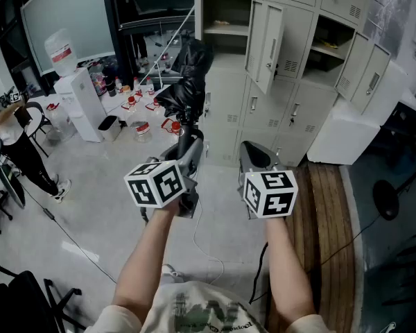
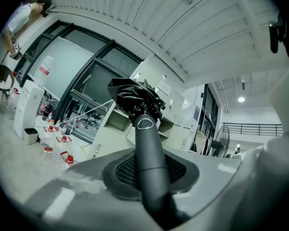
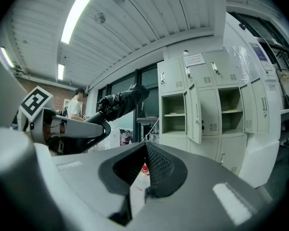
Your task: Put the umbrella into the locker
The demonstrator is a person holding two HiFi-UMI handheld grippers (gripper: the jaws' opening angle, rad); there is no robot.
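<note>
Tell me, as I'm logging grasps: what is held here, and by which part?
The left gripper holds the folded black umbrella by its handle; the right gripper holds nothing.

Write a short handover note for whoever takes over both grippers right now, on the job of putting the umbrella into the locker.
Left gripper: shut on the handle of the folded black umbrella, which is held up and points towards the locker.
Right gripper: jaws together, nothing between them, beside the left one.
Locker: ahead, with an open compartment at upper left and another further right.
Done: umbrella is in the grip.
Left: bring it to an open compartment, place it inside, release.
</note>
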